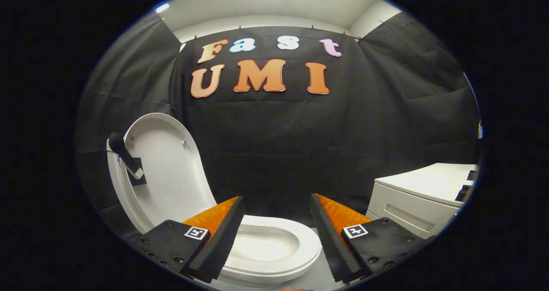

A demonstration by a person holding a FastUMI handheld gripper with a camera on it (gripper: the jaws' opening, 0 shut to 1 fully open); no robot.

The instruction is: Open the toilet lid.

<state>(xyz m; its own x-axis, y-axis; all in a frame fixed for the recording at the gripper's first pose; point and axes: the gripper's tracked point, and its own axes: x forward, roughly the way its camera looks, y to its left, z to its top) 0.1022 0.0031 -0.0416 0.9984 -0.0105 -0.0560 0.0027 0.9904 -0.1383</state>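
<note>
A: What is the claw (276,235) doing?

B: Its two fingers (218,239) are spread wide apart and pinch nothing. Each finger has a ridged inner face, and each carries a small square marker (196,232) on the flat block behind it.

A: What lies between the fingers?

B: The toilet seat (274,256), just ahead of them and a little below. Its oval ring sits flat on the bowl, and the hollow of the bowl (266,244) shows through the gap between the fingers. Neither finger touches the seat as far as I can tell.

A: And the toilet lid?

B: The toilet lid (165,171) is already up. It stands nearly upright beyond the left finger, its pale inner side turned toward the claw, its lower end running down behind that finger toward the back of the seat. Two small bumpers dot its inner face near the top.

A: Anything fastened to it?

B: A dark handle (124,154) with a rounded knob juts from the lid's outer edge, fixed there with a small dark and white bracket.

A: What is farther out?

B: To the right, beyond the right finger and well apart from the toilet, stands a white cabinet (422,196) with a flat top and a recessed grip in its front. Something dark rests at its far right end, too cut off to name. Behind everything hangs the black cloth wall (279,145), with a pale ceiling (274,4) above it
</note>
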